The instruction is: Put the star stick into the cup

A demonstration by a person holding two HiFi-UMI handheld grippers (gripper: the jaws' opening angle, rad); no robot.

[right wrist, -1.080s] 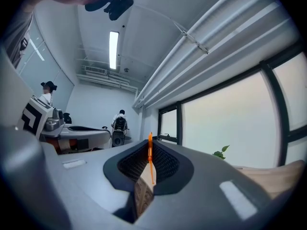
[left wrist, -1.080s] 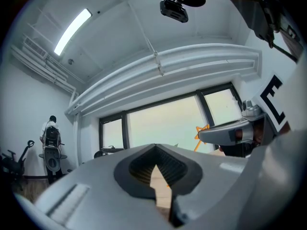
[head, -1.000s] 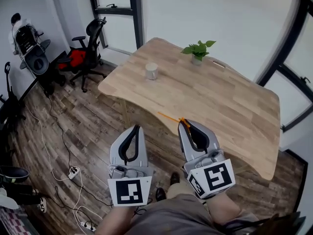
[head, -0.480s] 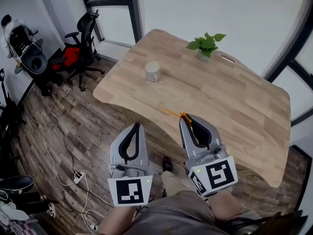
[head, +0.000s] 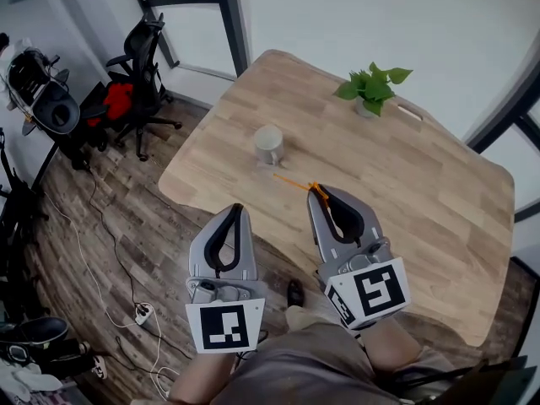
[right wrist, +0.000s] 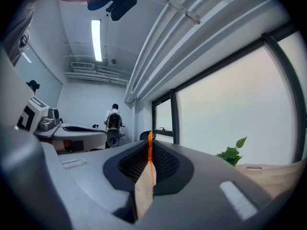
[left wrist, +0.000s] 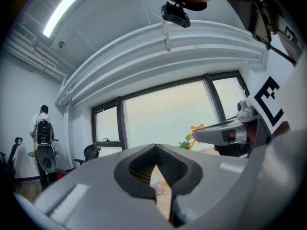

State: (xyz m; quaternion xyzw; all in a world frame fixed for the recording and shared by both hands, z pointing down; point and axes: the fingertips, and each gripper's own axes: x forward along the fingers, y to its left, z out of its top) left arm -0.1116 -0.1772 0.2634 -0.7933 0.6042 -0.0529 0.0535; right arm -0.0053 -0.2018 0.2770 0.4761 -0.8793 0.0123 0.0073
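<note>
A pale cup [head: 269, 144] stands on the wooden table [head: 405, 184], toward its near left part. My right gripper [head: 315, 191] hovers over the table's near edge, shut on the orange star stick [head: 295, 183], whose thin shaft points left toward the cup. In the right gripper view the stick [right wrist: 150, 153] stands upright, pinched between the jaws of the right gripper [right wrist: 149, 143]. My left gripper [head: 237, 210] is beside it, off the table's edge, shut on nothing. From the left gripper [left wrist: 156, 147], the star [left wrist: 196, 128] shows at the right gripper's tip.
A small potted plant [head: 372, 88] sits at the table's far side. Office chairs [head: 143, 66] and a stroller-like frame [head: 38, 99] stand on the wood floor at left, with cables [head: 110, 268] trailing below. A person [right wrist: 114, 122] stands far off.
The table and cup have come nearer in the head view. My right gripper with the stick now reaches over the table's edge, the stick's end closer to the cup. Both stay shut.
</note>
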